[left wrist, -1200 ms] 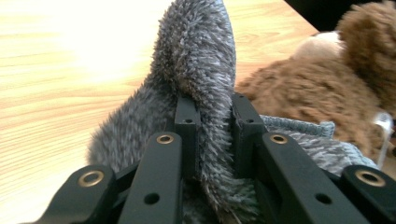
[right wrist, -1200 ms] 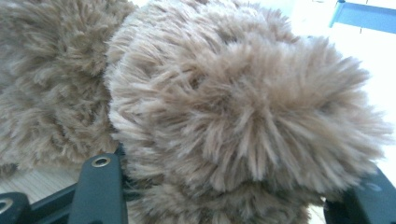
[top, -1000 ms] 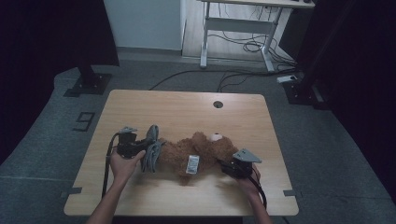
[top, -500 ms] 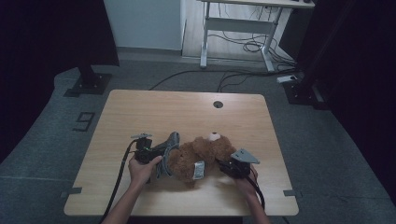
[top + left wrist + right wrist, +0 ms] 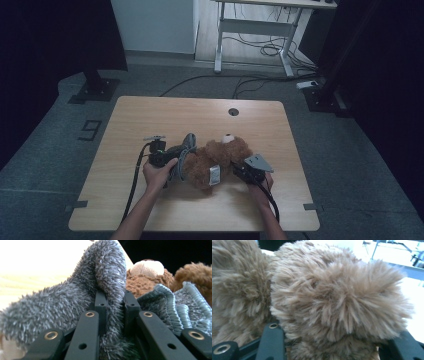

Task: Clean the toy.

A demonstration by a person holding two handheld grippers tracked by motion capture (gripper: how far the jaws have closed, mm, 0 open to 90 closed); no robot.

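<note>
A brown teddy bear point(image 5: 220, 157) lies at the middle of the wooden table point(image 5: 165, 112), its muzzle point(image 5: 147, 267) pale. A grey fuzzy fabric piece point(image 5: 188, 145) with a ribbed cuff point(image 5: 172, 302) lies against the bear's left side. My left gripper point(image 5: 179, 159) is shut on a fold of this grey fabric point(image 5: 75, 297), which bulges up between its fingertips point(image 5: 115, 301). My right gripper point(image 5: 236, 171) sits at the bear's right side. Its jaws have just been closing and now press on a brown plush limb point(image 5: 337, 302) that fills the gap between them point(image 5: 337, 342).
A white tag point(image 5: 214, 175) hangs on the bear's front. The table has a round cable hole point(image 5: 233, 111) near its far edge. Beyond the table are a desk frame point(image 5: 255, 30), floor cables point(image 5: 260, 50) and a black stand base point(image 5: 95, 90).
My left hand has moved right toward the bear, carrying the grey fabric up against it. The right hand has stayed in place at the bear.
</note>
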